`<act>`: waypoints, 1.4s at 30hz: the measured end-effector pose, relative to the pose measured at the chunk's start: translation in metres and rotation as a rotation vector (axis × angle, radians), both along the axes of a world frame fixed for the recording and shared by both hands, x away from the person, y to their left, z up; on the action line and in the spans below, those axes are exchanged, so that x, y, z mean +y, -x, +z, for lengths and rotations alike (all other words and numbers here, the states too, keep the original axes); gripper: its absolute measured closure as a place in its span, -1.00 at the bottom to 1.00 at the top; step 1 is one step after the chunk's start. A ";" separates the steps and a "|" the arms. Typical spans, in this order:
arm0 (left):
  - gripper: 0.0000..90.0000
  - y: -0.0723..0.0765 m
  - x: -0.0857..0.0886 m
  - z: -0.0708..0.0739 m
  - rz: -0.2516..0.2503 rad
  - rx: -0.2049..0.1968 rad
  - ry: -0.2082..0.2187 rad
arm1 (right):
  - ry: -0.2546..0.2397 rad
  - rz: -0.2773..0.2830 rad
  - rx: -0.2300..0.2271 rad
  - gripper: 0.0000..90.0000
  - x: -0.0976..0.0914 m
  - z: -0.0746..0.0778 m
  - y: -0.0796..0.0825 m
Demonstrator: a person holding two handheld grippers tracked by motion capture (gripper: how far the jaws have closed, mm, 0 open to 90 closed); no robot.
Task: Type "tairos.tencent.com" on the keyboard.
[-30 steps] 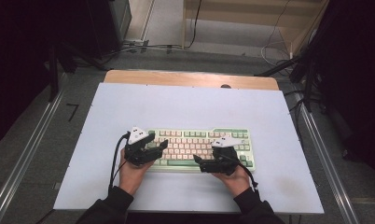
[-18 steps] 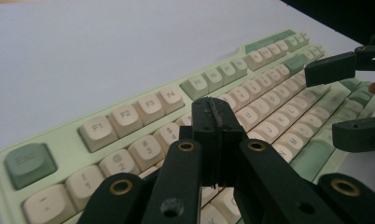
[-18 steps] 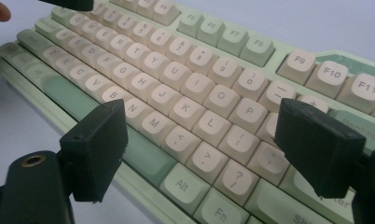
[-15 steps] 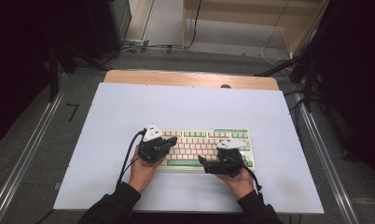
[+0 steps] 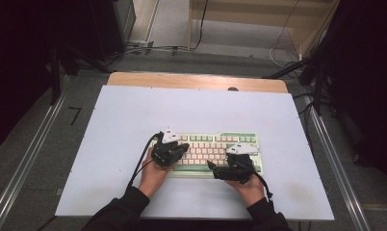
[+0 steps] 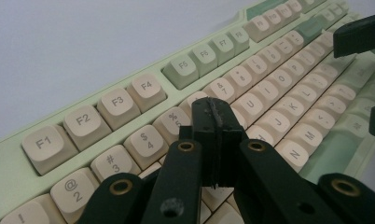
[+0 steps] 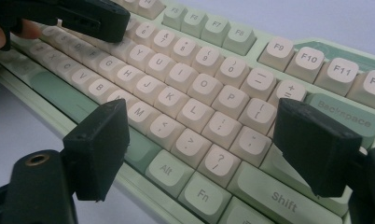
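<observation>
Left claw (image 6: 212, 140) pressed together, right claw (image 7: 213, 149) spread, above keyboard (image 5: 215, 144) lying crosswise.

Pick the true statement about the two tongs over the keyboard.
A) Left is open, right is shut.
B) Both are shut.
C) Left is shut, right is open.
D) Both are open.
C: in the left gripper view the left tongs have their jaws pressed together over the keyboard, while the right tongs stand wide apart.
</observation>
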State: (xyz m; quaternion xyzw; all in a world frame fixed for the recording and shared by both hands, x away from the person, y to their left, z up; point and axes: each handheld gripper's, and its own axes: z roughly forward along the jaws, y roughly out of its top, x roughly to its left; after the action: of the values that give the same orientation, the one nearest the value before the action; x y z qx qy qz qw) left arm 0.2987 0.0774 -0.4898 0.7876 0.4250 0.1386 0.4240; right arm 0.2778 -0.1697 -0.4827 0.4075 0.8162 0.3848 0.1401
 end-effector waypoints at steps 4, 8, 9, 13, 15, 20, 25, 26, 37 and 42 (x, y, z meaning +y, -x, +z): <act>1.00 0.000 0.000 0.000 -0.004 0.004 0.000 | 0.001 0.000 0.001 -0.62 0.001 0.000 0.000; 1.00 0.000 0.000 0.000 -0.005 0.010 0.002 | 0.001 0.002 0.002 -0.62 0.002 -0.001 0.000; 1.00 0.000 -0.001 0.000 -0.005 0.011 0.003 | 0.002 0.002 0.003 -0.62 0.002 -0.001 0.000; 1.00 -0.002 -0.003 -0.002 -0.010 0.025 -0.010 | 0.001 0.000 0.001 -0.62 0.001 0.000 0.000; 1.00 -0.003 -0.004 -0.002 -0.006 0.029 0.003 | 0.000 -0.004 -0.002 -0.61 0.000 0.000 0.000; 0.89 0.003 0.000 0.009 -0.018 0.013 0.071 | -0.002 -0.011 -0.008 -0.61 -0.002 0.001 -0.001; 0.25 0.009 0.007 0.018 0.025 -0.031 0.089 | -0.010 -0.018 -0.007 -0.59 -0.004 0.002 -0.002; 0.15 0.009 0.010 0.019 0.037 -0.038 0.089 | -0.011 -0.017 -0.008 -0.58 -0.004 0.002 -0.002; -0.23 0.014 0.032 0.020 0.118 -0.039 0.117 | -0.027 -0.034 -0.006 -0.38 -0.006 0.005 -0.003; -0.25 0.018 0.040 0.020 0.137 -0.038 0.126 | -0.035 -0.033 -0.015 -0.26 -0.005 0.007 -0.005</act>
State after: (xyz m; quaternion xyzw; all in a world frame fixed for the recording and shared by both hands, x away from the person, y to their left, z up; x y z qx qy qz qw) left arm 0.2802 0.1175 -0.4700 0.7257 0.4778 0.1552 0.4702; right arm 0.2825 -0.1751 -0.4756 0.4202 0.8015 0.3998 0.1455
